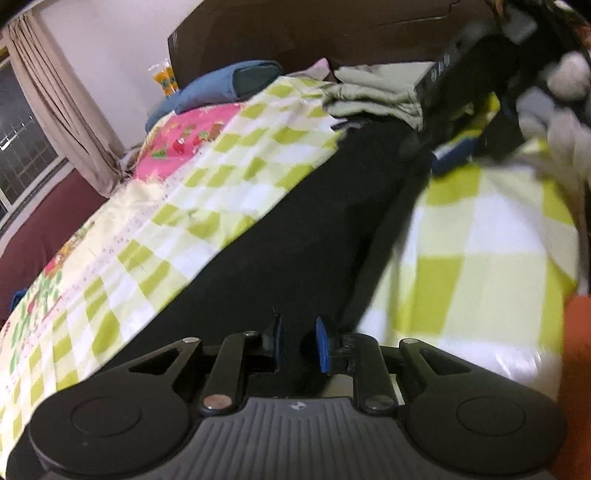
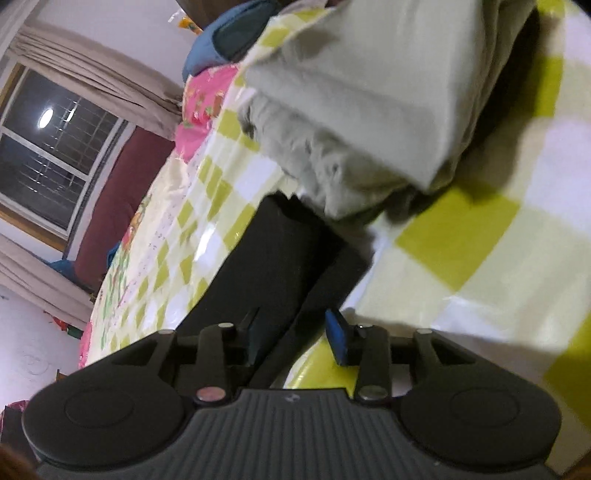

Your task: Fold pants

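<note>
**Black pants stretched out on the checkered bed, both grippers at the cloth**

So the long black fabric pants (image 1: 314, 221) lay flat on the bed, on top of a glossy green-and-white checkered bedsheet (image 1: 480, 258), running lengthwise from the near edge up toward the dark brown wooden headboard (image 1: 295, 29). The left gripper (image 1: 299, 341) sat right at the near end of the pants, its jaws only a little apart with black cloth bunched between the blue pads, so it looked like it was pinching the pants. The right gripper (image 2: 295, 336) was over the other end in its own view, jaws spread a bit wider, with a fold of the pants (image 2: 273, 258) passing between them; honestly I couldn't tell if the pads were actually gripping it or just straddling it.

Just beyond the far end of the pants sat a stack of folded pale grey-green clothes (image 2: 362, 96), touching or overlapping the black cloth. A blue pillow (image 1: 221, 85) lay by the headboard at the far left corner, and beige curtains (image 1: 55, 92) hung by the window (image 2: 48, 147) off the left side of the bed.
</note>
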